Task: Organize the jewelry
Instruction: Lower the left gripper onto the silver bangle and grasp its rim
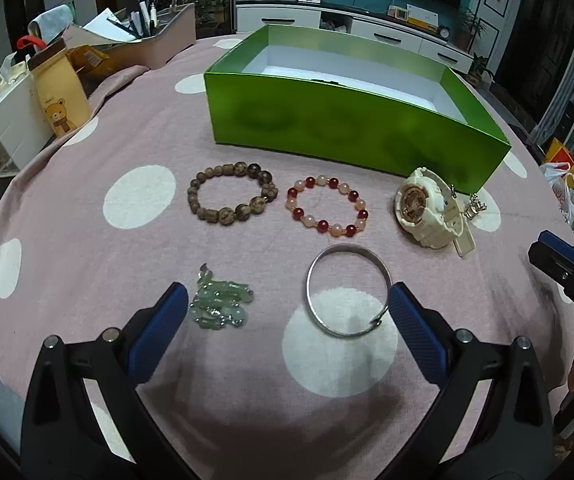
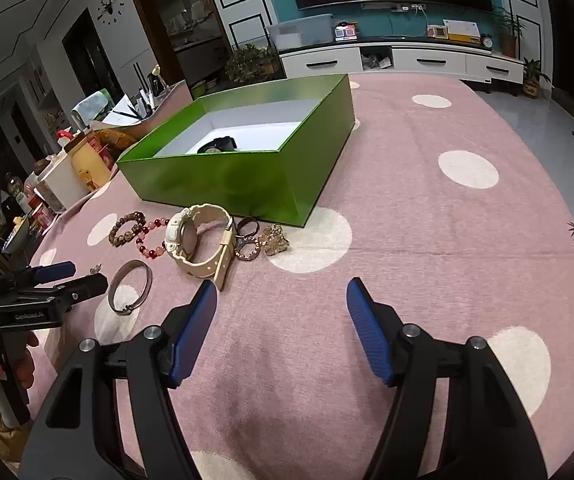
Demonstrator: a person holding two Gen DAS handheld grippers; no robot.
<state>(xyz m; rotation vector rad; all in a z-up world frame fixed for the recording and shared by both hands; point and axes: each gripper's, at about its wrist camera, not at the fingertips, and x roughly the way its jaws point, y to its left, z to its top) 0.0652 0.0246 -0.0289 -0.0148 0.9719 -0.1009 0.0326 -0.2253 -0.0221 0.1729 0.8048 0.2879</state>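
In the left wrist view, the left gripper [image 1: 287, 304] is hovering over the pink dotted tablecloth [image 1: 87, 280] with its blue fingers [image 1: 159, 332] spread wide apart and holding nothing. Just inside the left finger, a small heap of pale green jade pieces [image 1: 221, 304] is lying, close to the fingertip; whether it is touching I cannot tell. The silver bangle [image 1: 347, 290] is lying flat against the tip of the right finger, with its clasp end right beside the pad. Further ahead, between the fingers, the brown bead bracelet [image 1: 233, 194] and the red and pink bead bracelet [image 1: 327, 204] are lying side by side, near each other but apart. Ahead of the right finger, the cream watch [image 1: 427, 212] is lying just in front of the green box [image 1: 327, 120], which is standing open beyond all the jewelry. In the right wrist view, the right gripper [image 2: 283, 312] is also hanging above the cloth, its fingers [image 2: 197, 328] wide open and empty. The cream watch [image 2: 201, 240] is standing on its edge just ahead of the left fingertip, with small dark rings [image 2: 247, 236] and a golden ornament [image 2: 275, 240] beside it. The box [image 2: 227, 180] is holding a black watch [image 2: 219, 145] inside. Far to the left, the other gripper [image 2: 71, 276] is showing beside the bangle [image 2: 131, 292].
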